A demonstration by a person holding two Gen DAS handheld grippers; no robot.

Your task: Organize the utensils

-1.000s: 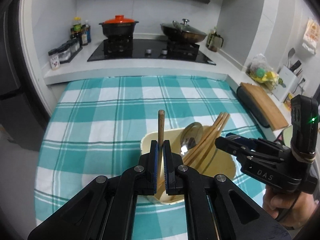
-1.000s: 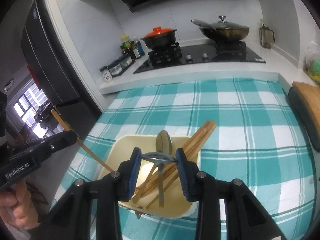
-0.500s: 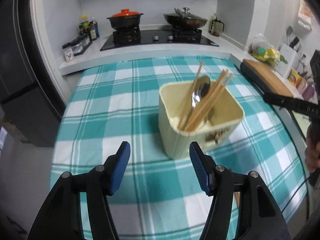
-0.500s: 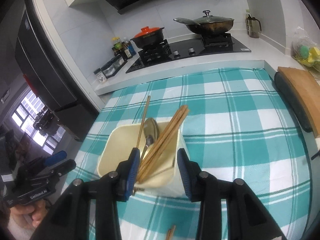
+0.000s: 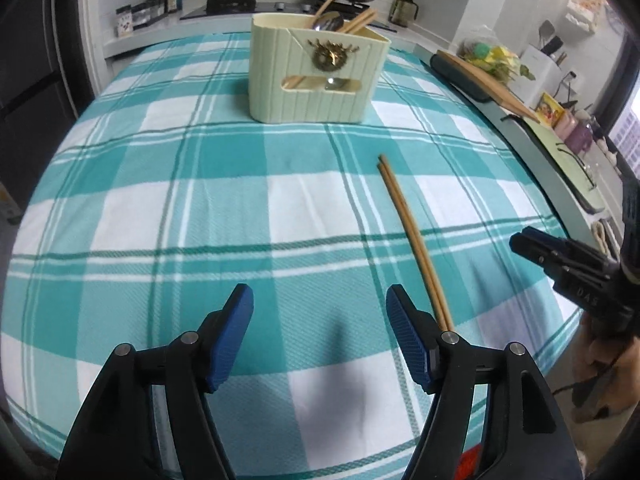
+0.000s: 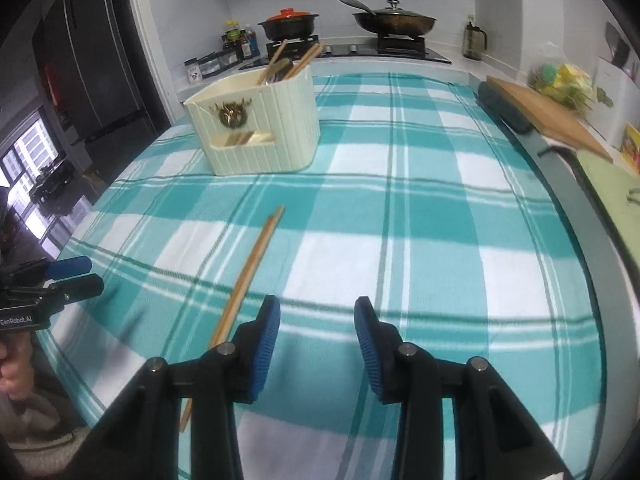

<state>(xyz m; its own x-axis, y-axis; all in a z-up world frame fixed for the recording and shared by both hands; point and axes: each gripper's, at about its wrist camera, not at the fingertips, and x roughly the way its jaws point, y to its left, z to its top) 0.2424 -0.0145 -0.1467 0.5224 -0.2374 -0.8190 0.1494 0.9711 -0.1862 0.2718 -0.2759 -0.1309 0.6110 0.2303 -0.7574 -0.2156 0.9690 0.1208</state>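
Reading "GenRobot.AI" in white on the black body of the left gripper (image 5: 320,322) as seen from the right wrist view, and "DAS" embossed on the right gripper (image 6: 316,334) in the left wrist view. Left gripper jaws are opening, wide apart, nothing between the ribbed blue pads (image 5: 234,332), only cloth below. Right gripper is released too, jaws moderately apart and empty, blue ribbed pads (image 6: 266,344) over the cloth. Pair of wooden chopsticks (image 5: 412,236) lies flat on the teal-and-white plaid tablecloth (image 5: 160,200), side by side and touching, thin round sticks; near end runs just beside the left gripper's right finger, not gripped. Cream plastic utensil holder (image 5: 316,72) stands upright farther back on the cloth, ribbed walls, rounded corners, a gold wreath-like emblem and a slot window on the front face. It holds more wooden chopsticks and a metal spoon (image 5: 328,22), leaning. Behind: black stove with a red-lidded pot (image 6: 288,24) and a glass-lidded wok (image 6: 394,20). Wooden cutting board (image 6: 548,120) sits at right.
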